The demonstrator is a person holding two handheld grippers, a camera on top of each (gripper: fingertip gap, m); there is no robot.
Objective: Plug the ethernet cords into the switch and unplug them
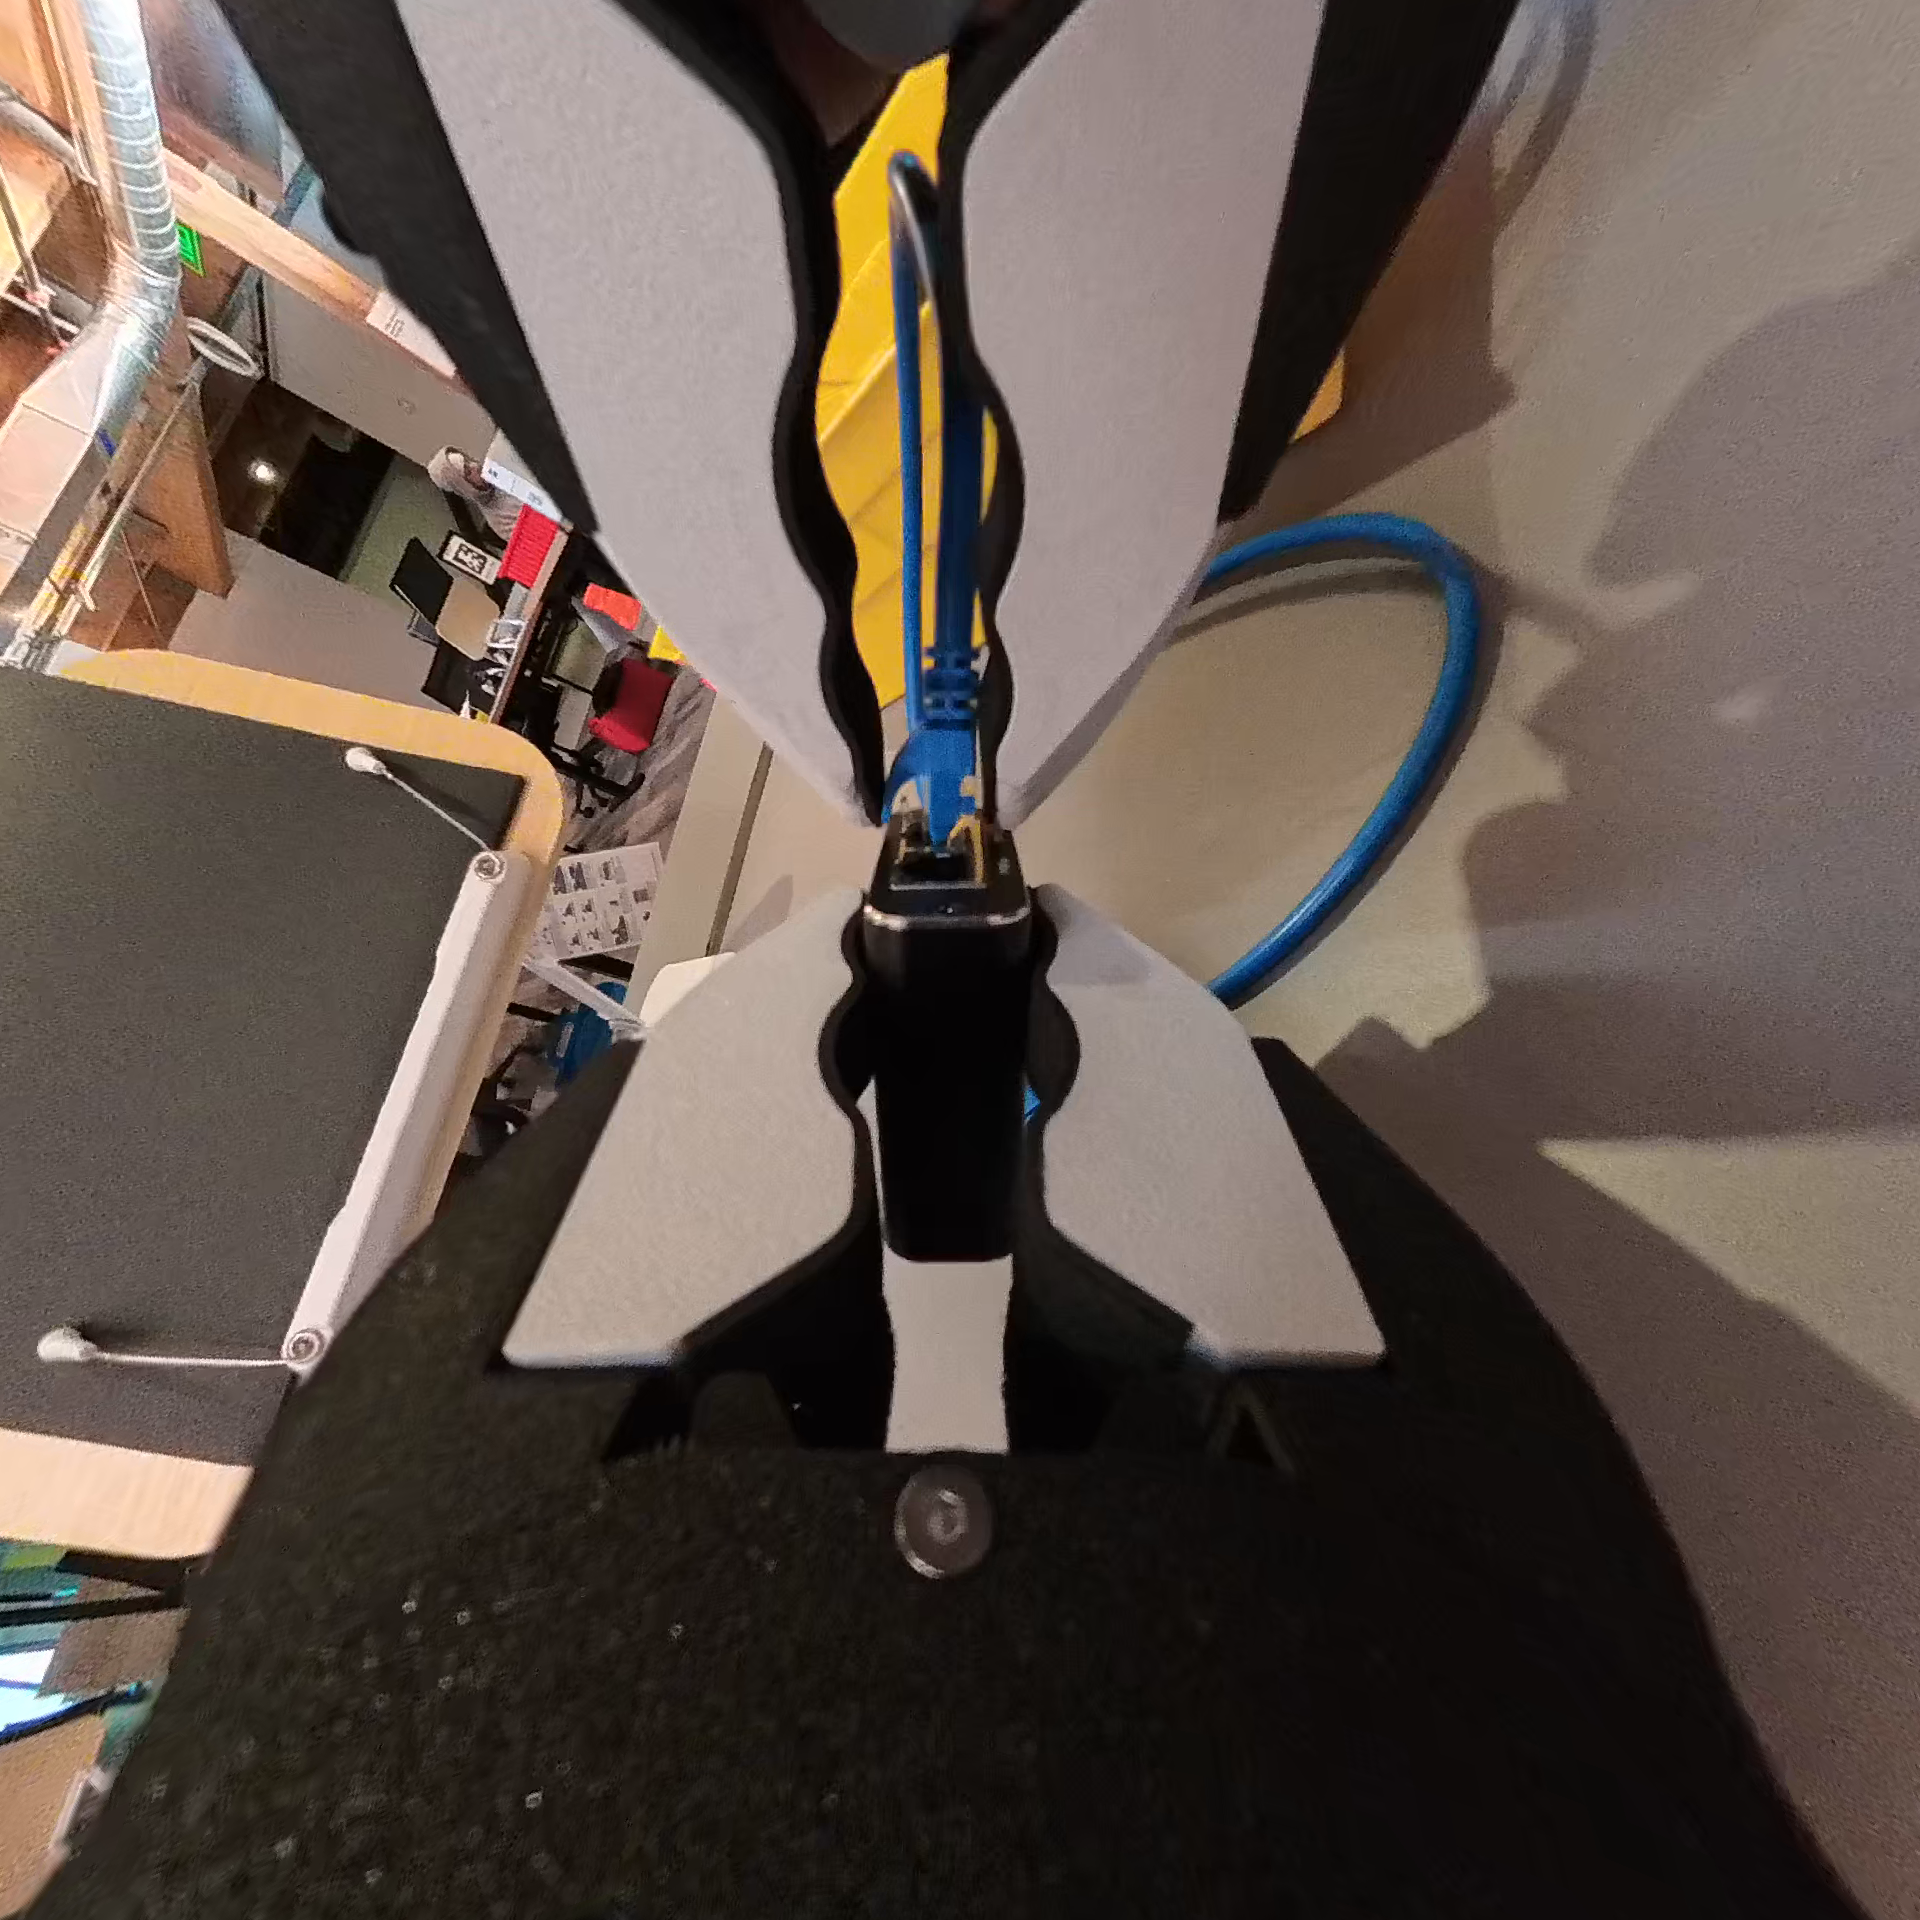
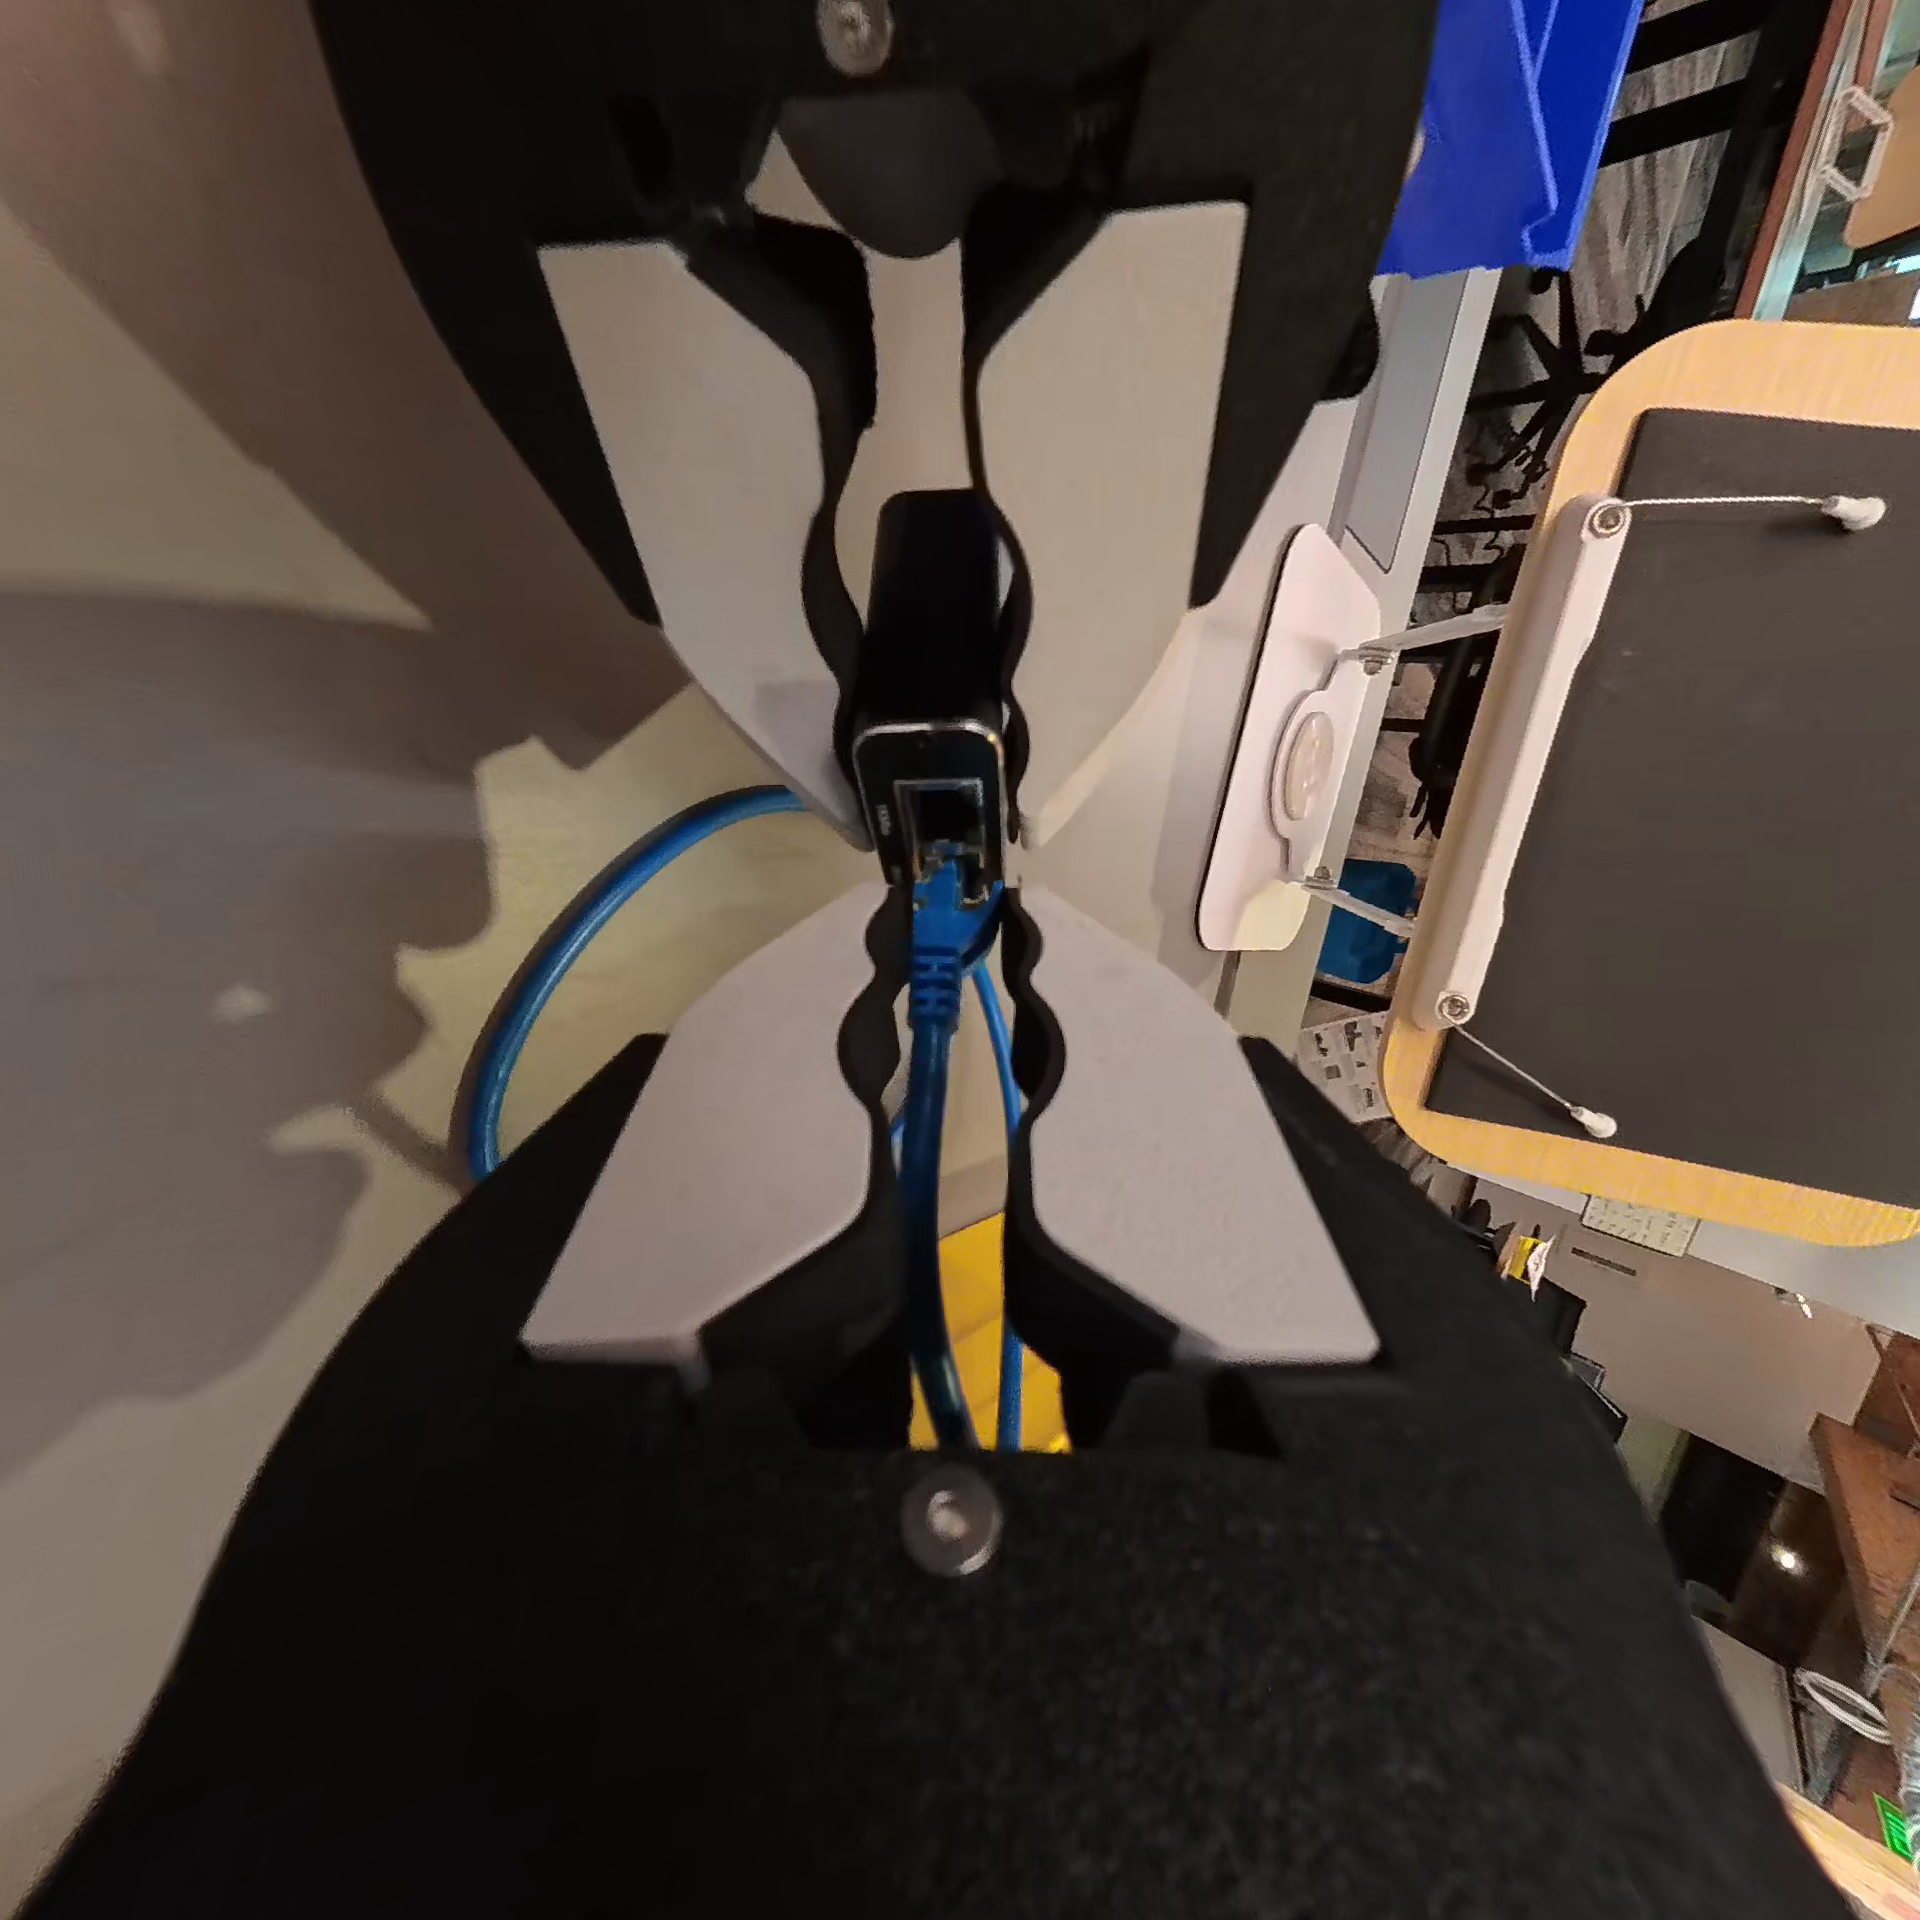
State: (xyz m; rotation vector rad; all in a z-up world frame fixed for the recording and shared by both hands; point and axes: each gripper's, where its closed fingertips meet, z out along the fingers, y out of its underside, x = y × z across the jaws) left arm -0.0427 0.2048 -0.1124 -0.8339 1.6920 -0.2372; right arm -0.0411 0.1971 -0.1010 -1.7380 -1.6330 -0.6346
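Observation:
A small black switch box [image 1: 943, 1081] with one port faces a blue ethernet cord. My left gripper [image 1: 945, 914] is shut on the box, its white pads [image 1: 727, 1143] pressed on both sides. My right gripper [image 2: 948, 914] is shut on the blue cord [image 2: 930, 1122] just behind its plug [image 2: 940, 894]. The two grippers meet tip to tip. The plug tip sits at the mouth of the port [image 2: 940, 816]; I cannot tell how deep it is. The right gripper [image 1: 935, 800] shows at the top of the left wrist view, and the left gripper [image 2: 935, 826] at the top of the right wrist view.
The cord's slack loops on the beige tabletop [image 1: 1299, 727] as a blue ring [image 1: 1444, 727], also in the right wrist view [image 2: 540, 966]. A yellow bin [image 1: 862, 343] lies behind the cord, and a blue bin [image 2: 1507, 125] is farther off. A wood-edged black board [image 2: 1714, 779] stands beside the table. Less than 4 cm separates the two grippers' tips.

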